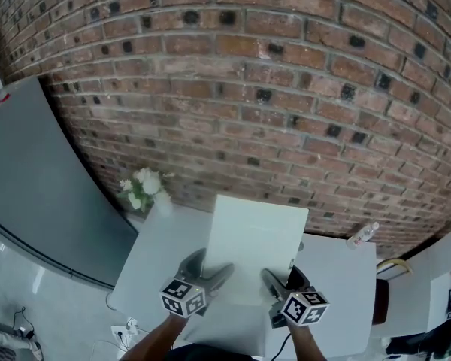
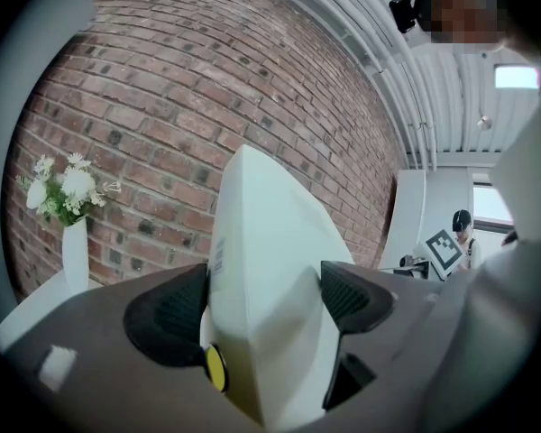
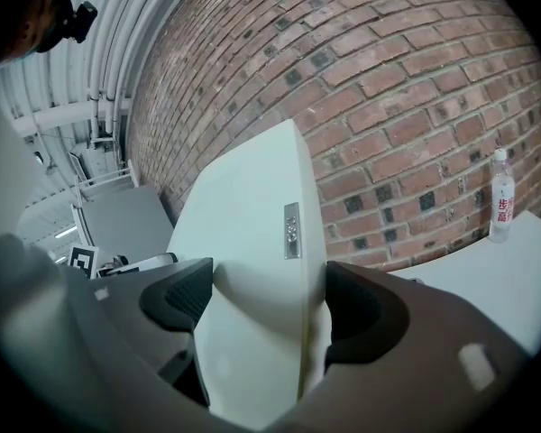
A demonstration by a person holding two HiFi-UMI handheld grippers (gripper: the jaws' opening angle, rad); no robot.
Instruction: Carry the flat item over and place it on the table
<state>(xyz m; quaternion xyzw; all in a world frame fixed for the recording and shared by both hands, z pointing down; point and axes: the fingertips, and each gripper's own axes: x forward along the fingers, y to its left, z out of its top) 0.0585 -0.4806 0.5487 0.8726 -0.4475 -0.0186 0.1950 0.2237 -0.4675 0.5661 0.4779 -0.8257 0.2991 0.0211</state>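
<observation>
Flat item (image 1: 255, 239): a white, rigid panel, seen at lower centre of the head view, gripped along its near edge and reaching away toward the brick wall (image 1: 248, 89). It appears to hang over the white tabletop (image 1: 158, 254), not to lie on it. No view shows its underside, so contact at the far edge cannot be ruled out.

Left tongs (image 1: 208, 268): closed on the near left corner. In the left gripper view the two dark pads press on opposite faces of the panel, with no gap on either side.

Right tongs (image 1: 284, 280): closed in the same way on the near right corner, with both pads bearing on the panel just below a small grey label (image 3: 291, 230).

Reason for the grip: a wide, thin panel would probably twist or swing if pinched at one point. Two grips set apart on the same edge keep it level and leave the far edge free to go down first.

Surroundings: a vase of flowers (image 1: 144, 190) stands at the tabletop's upper left corner and a bottle (image 1: 363, 235) at its upper right. Both are clear of the panel, and the middle of the tabletop is the likely landing place.

Stage, as judged: the carry is nearly done, and lowering and release are not yet done.
</observation>
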